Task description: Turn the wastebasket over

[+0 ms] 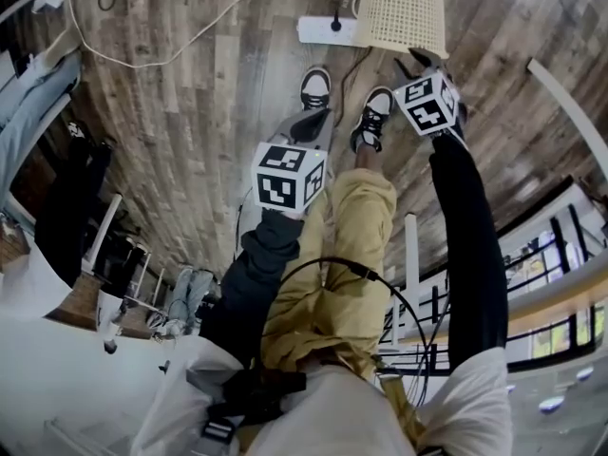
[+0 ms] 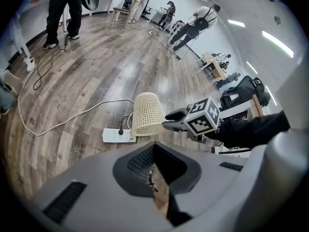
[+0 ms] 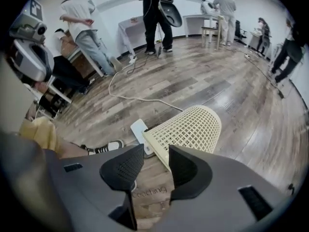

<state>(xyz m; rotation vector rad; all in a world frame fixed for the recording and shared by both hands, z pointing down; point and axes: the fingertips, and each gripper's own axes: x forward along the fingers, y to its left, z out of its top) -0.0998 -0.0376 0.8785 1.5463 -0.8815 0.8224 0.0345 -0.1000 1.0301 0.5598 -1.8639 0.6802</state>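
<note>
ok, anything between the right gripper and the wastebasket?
Nothing visible. The right gripper has its fingers apart, right at the rim of the wastebasket. A power strip lies on the floor beside the wastebasket, not in the path.

Finding: you have one legible marking, the word "Coaching", in pale print on the brown surface seen through the gap of your right tongs, just behind their tips.
</note>
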